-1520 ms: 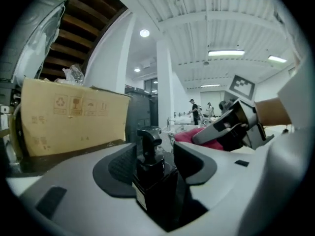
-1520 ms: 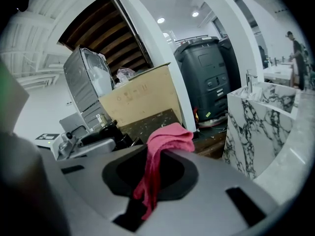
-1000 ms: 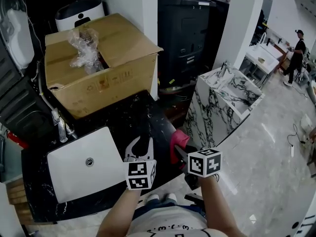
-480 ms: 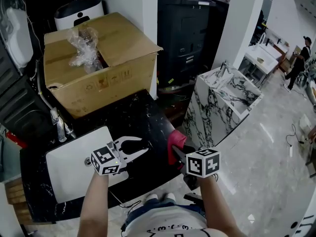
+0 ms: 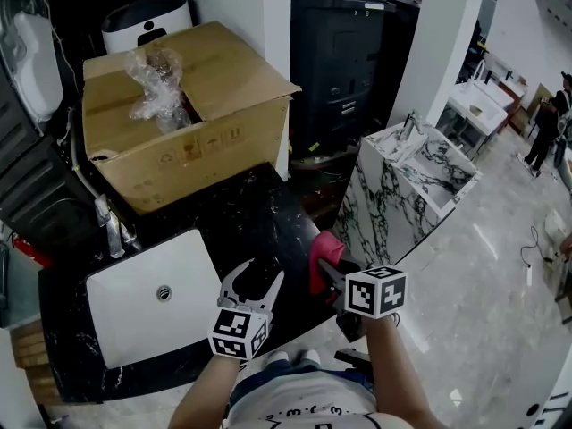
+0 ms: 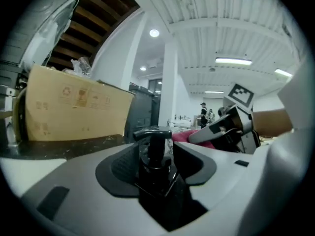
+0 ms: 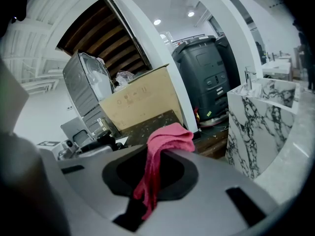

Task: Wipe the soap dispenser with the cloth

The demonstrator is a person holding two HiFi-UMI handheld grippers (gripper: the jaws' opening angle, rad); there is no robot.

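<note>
A black pump soap dispenser (image 6: pixel 153 133) stands on the black counter (image 5: pixel 241 208), between the jaws of my left gripper (image 6: pixel 157 161). Those jaws are opening, and a gap shows on each side of the pump. From the head view the left gripper (image 5: pixel 259 273) is spread around the dark dispenser (image 5: pixel 259 286) near the counter's front edge. My right gripper (image 7: pixel 157 156) is shut on a pink cloth (image 7: pixel 167 136), which drapes over its jaws. It hovers just right of the dispenser, with the cloth (image 5: pixel 324 256) at the counter's right corner.
A white sink basin (image 5: pixel 147 315) and a chrome faucet (image 5: pixel 107 226) lie to the left. A large cardboard box (image 5: pixel 197 141) stands at the back of the counter. A marble-patterned block (image 5: pixel 402 181) and a black bin (image 5: pixel 344 52) stand on the right.
The left gripper swung left over the basin, then came back beside the cloth. Its jaws now stand wider around the dispenser. The right gripper and cloth have not moved.
</note>
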